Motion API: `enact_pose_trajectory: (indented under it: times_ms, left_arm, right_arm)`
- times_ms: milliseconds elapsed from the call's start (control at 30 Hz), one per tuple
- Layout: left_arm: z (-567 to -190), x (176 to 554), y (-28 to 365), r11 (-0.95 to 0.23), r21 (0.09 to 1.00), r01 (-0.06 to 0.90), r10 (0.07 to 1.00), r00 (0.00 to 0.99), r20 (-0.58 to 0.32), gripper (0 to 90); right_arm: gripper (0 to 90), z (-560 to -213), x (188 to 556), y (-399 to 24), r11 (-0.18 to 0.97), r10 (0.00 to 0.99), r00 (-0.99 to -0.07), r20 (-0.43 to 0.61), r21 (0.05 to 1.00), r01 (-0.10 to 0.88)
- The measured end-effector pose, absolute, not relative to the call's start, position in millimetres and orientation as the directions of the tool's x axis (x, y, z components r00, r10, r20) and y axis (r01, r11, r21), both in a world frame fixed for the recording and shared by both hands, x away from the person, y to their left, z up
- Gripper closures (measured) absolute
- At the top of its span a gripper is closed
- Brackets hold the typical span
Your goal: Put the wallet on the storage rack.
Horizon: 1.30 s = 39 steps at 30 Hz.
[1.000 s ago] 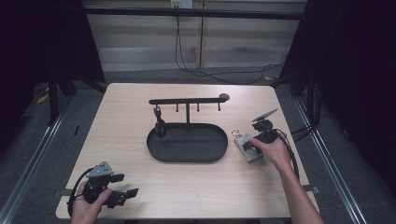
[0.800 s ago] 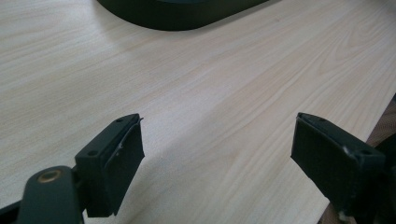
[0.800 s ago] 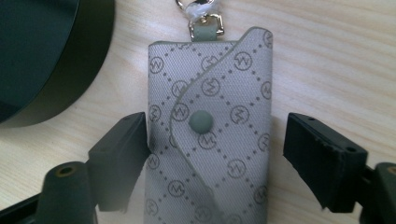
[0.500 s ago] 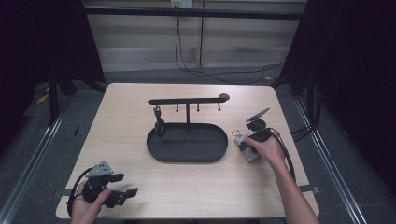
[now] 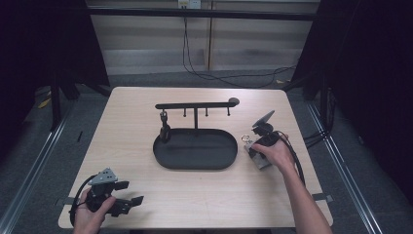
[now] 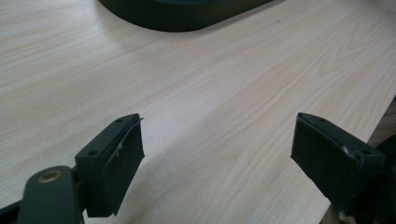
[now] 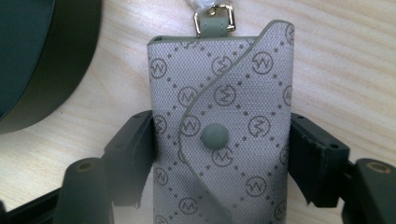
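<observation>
Right gripper (image 7: 219, 154) jaws just closing, now pinching both long edges of key pouch (image 7: 222, 126) mid-body, snap between pads. Pouch flat on table (image 7: 327, 56), beside tray (image 7: 42, 60). Light, soft, woven: likely flexes; grip sides firmly. Left gripper (image 6: 217, 161) wide open, empty.

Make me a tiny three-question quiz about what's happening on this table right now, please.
1. What does the right gripper clamp?
2. True or false: the left gripper holds something.
3. Where does the key pouch lie: A) in the black tray, B) on the table beside the tray, C) hung on the rack?

Key: 1. The patterned grey key pouch; the jaws have just been closing on its sides. 2. False, its jaws stand open over bare wood. 3. B.
</observation>
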<state>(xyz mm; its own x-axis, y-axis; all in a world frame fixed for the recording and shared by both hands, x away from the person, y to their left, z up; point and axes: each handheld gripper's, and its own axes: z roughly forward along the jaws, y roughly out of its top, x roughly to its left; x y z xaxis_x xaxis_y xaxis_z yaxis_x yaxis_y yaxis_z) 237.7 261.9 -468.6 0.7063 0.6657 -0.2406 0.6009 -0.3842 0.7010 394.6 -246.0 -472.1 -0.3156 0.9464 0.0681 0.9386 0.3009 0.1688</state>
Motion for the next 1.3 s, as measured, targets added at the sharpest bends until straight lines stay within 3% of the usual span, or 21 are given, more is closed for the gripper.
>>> enact_pose_trajectory:
  times_ms: [333, 700, 1300]
  left_arm:
    - [-468.7, 238.6, 262.9, -0.381, 0.7, 0.605, 0.665, 0.705, -0.248, 16.5]
    - [-467.2, 236.2, 259.8, -0.381, 0.705, 0.598, 0.655, 0.713, -0.25, 16.5]
    - [-468.3, 238.1, 261.5, -0.382, 0.702, 0.601, 0.652, 0.713, -0.257, 16.5]
  right_arm:
    - [34.2, -467.0, 399.0, -242.7, 0.31, 0.946, -0.32, 0.061, 0.129, 0.942]
    - [34.3, -454.6, 394.4, -253.0, 0.275, 0.949, -0.292, 0.117, 0.142, 0.951]
    - [34.4, -423.3, 394.3, -256.7, 0.276, 0.949, -0.296, 0.105, 0.169, 0.946]
